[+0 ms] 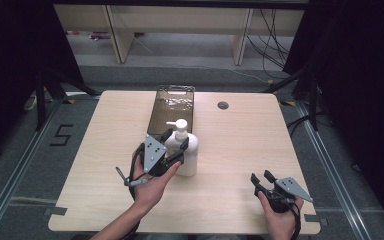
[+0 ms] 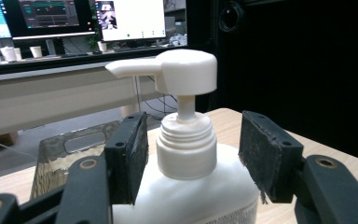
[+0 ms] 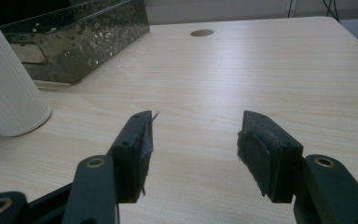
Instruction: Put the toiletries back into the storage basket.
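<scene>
At the bottom of the left gripper view, the left gripper (image 2: pixel 193 154) stands wide open astride the pump bottle's (image 2: pixel 186 140) neck, pads apparently not touching, at mid-desk (image 1: pixel 240 145) beside the tray (image 1: pixel 174 107); next, closing squarely to grip.

On the table (image 1: pixel 105 150) stand one white pump bottle (image 1: pixel 186 150) and one dark tray (image 1: pixel 174 107), with two grippers.

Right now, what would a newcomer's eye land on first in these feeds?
The white pump bottle standing mid-table, with the left gripper open around its neck, pads apart from the collar. Behind it sits a dark clear tray at the far edge. The right gripper hovers open over bare wood at the near right.
</scene>
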Demonstrator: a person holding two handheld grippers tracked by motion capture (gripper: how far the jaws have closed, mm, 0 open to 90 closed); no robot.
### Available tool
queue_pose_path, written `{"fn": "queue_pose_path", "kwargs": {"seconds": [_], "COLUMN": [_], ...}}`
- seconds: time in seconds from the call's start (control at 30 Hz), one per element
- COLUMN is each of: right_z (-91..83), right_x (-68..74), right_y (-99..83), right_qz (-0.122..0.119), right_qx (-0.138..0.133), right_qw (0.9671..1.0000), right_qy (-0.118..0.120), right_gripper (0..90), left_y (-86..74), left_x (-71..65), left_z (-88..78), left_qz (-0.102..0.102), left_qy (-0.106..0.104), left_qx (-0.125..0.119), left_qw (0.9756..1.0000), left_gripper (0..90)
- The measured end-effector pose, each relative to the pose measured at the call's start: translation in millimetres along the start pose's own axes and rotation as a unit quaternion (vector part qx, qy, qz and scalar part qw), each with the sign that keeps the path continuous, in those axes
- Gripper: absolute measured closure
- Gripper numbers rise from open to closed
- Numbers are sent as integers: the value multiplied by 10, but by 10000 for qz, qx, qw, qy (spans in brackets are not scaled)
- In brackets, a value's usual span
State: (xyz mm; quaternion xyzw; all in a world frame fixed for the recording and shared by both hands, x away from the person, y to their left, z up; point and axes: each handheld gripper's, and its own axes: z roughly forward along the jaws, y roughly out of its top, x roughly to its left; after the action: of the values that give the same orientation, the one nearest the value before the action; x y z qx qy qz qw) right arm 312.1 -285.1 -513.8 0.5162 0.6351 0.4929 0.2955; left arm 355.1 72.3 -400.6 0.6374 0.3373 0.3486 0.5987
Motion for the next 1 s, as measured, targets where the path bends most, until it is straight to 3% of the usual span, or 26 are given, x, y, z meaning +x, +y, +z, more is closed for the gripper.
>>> {"fn": "queue_pose_path", "kwargs": {"seconds": [0.2, 0.23, 0.3, 0.33, 0.43, 0.47, 0.57, 0.6, 0.77, 1.0], "right_z": [21, 3, 5, 23, 3, 16, 20, 24, 29, 34], "right_x": [3, 17, 15, 2, -16, 17, 19, -18, -6, -16], "right_y": [4, 12, 13, 4, 14, 2, 2, 8, 8, 8], "right_qz": [-8, 113, 134, 78, -11, 271, 286, 23, 102, 43], "right_qx": [36, 189, 189, 58, 151, 74, 64, 34, 63, 85], "right_qw": [10000, 9998, 9997, 10000, 9999, 9996, 9996, 10000, 9999, 10000], "right_qy": [-54, -12, -17, 0, -84, 17, 13, -3, 28, 2], "right_gripper": [450, 449, 448, 448, 445, 444, 443, 443, 442, 439], "left_y": [50, 56, 71, 76, 103, 108, 127, 132, 153, 189], "left_x": [3, -3, -16, -23, -36, -34, -41, -40, -49, -59], "left_z": [65, 75, 95, 102, 137, 143, 176, 184, 211, 220], "left_qz": [-36, -53, -42, -43, -33, -21, -7, 2, -14, -150], "left_qy": [160, 172, 158, 165, 238, 251, 286, 301, 328, 378], "left_qx": [9, 13, 49, 63, 73, 98, 126, 139, 165, 274], "left_qw": [9999, 9998, 9999, 9998, 9997, 9996, 9995, 9995, 9993, 9988], "left_gripper": [434, 438, 462, 468, 474, 477, 492, 501, 572, 589]}}
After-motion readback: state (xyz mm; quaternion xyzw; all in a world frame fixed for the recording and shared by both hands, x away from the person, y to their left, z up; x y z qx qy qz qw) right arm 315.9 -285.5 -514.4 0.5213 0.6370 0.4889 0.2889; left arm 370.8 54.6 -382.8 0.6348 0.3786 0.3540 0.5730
